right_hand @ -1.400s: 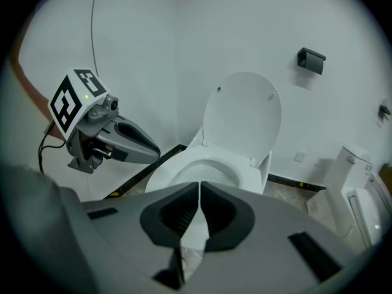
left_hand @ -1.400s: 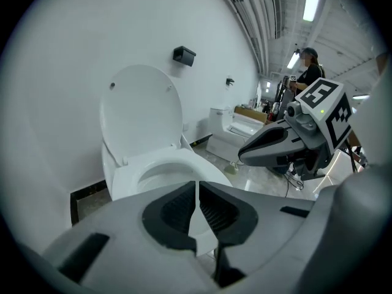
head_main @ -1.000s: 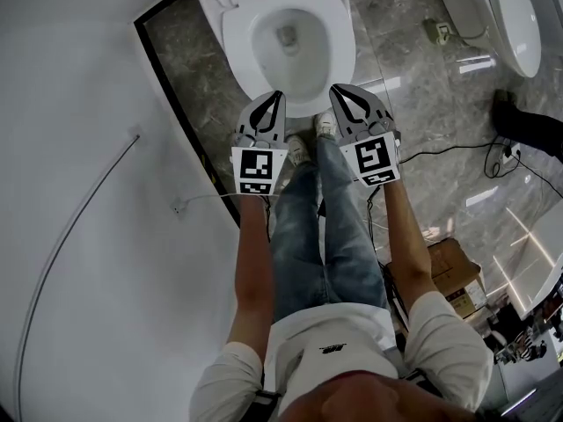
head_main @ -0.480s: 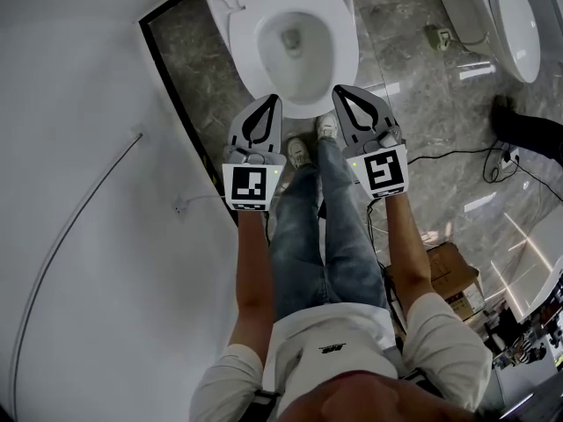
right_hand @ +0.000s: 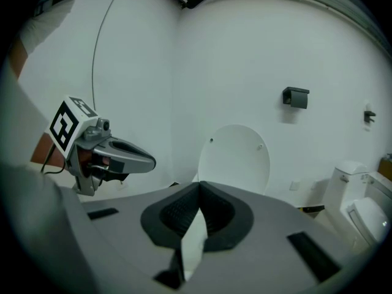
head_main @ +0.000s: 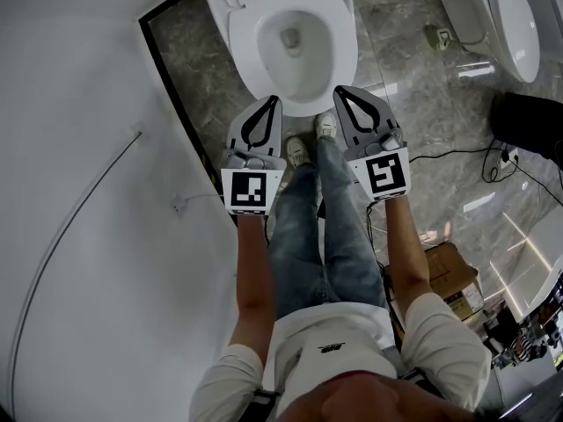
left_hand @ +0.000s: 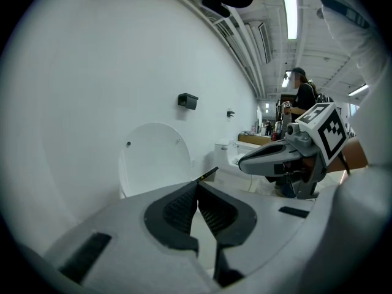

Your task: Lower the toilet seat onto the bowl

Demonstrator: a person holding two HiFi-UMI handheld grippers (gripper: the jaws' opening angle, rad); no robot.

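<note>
Jaws of my left gripper (head_main: 274, 100) are pressing together tip to tip, pinching nothing, and those of my right gripper (head_main: 338, 90) are doing the same. I am holding both side by side over my legs in the head view, each pointing toward 12 o'clock, with their marker cubes nearest me.

At 12 o'clock from the two tips, the white oval toilet seat (head_main: 340, 53) is lying flat on the white toilet bowl (head_main: 290, 35), apart from both grippers. The round white lid (left_hand: 153, 158) is standing upright against the white wall (left_hand: 92, 72), just beyond the closed tips in the left gripper view, and at 12 o'clock of the tips in the right gripper view. A small black wall fixture (right_hand: 296, 97) is hanging at 1 o'clock above that lid.

My pale shoes (head_main: 300, 152) are resting on the grey marble floor (head_main: 413, 77) just short of the bowl's front edge. A second white toilet (head_main: 515, 25) is sitting at 2 o'clock, well apart, and a black cable (head_main: 457, 152) is trailing across the floor at 3 o'clock.
</note>
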